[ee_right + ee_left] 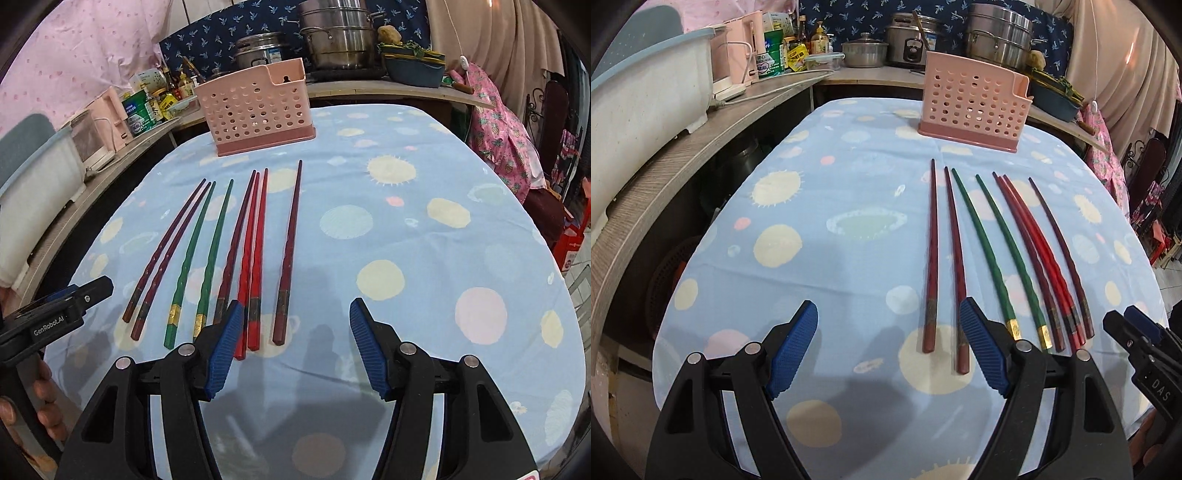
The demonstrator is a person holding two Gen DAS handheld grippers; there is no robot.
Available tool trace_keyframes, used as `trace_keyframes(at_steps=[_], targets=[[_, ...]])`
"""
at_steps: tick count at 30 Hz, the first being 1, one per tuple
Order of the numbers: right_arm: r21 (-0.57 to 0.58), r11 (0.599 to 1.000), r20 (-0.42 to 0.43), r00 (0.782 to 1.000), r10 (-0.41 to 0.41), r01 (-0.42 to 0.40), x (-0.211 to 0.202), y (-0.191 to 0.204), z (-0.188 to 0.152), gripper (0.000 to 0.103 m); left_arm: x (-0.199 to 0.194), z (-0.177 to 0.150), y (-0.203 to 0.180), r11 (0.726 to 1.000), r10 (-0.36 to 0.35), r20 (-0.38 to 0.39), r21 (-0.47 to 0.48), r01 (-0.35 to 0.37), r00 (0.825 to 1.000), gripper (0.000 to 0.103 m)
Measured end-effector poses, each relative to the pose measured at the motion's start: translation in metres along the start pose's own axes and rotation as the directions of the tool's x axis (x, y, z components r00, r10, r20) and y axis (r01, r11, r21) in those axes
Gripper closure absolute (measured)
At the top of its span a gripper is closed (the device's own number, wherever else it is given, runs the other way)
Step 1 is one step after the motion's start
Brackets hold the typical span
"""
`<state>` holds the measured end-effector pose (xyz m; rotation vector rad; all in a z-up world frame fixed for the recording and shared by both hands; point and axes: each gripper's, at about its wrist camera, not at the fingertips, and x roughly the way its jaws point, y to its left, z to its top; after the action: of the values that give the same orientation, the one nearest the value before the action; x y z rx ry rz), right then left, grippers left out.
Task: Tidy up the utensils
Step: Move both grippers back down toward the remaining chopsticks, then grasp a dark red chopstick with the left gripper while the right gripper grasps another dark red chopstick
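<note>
Several chopsticks lie side by side on the blue dotted tablecloth [831, 280]: two dark red-brown ones [933, 243], two green ones [982, 243], red ones [1039, 243] and dark maroon ones [1060, 236]. They also show in the right wrist view: green [192, 254], red [255, 254], dark [290, 251]. A pink perforated utensil holder [975, 99] [255, 107] stands upright behind them. My left gripper [888, 350] is open and empty above the near ends of the left chopsticks. My right gripper [293, 347] is open and empty near the thick ends of the right chopsticks.
A wooden shelf [665, 173] runs along the left with a white tub [646, 85], bottles and a pink appliance. Steel pots [997, 33] and a rice cooker [912, 40] stand behind the holder. Pink cloth [506, 144] hangs at the right table edge.
</note>
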<state>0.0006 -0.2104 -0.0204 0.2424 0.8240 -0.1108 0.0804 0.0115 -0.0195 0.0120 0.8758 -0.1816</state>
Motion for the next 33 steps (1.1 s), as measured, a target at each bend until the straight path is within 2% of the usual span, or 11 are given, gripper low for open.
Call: trace_keyframes(at_steps=[10, 13, 21, 33], targets=[[0.002, 1.0, -0.021, 1.0, -0.002, 0.002, 0.012, 0.004, -0.007, 0.075, 0.004, -0.013, -0.001, 1.0, 0.003, 0.003, 0.005, -0.003, 1.0, 0.029], [-0.002, 1.0, -0.032, 0.999, 0.003, -0.003, 0.017, 0.005, -0.008, 0.081, 0.007, -0.014, -0.003, 1.0, -0.002, 0.0, 0.009, 0.002, 1.0, 0.033], [-0.009, 1.0, -0.044, 0.999, 0.002, -0.002, 0.023, 0.007, -0.009, 0.09, 0.019, -0.012, -0.004, 1.0, 0.01, -0.028, 0.023, -0.01, 1.0, 0.043], [0.01, 1.0, -0.079, 0.997, 0.007, -0.006, 0.027, 0.004, -0.003, 0.094, 0.034, -0.003, -0.006, 0.999, 0.023, -0.083, 0.03, -0.02, 0.996, 0.047]])
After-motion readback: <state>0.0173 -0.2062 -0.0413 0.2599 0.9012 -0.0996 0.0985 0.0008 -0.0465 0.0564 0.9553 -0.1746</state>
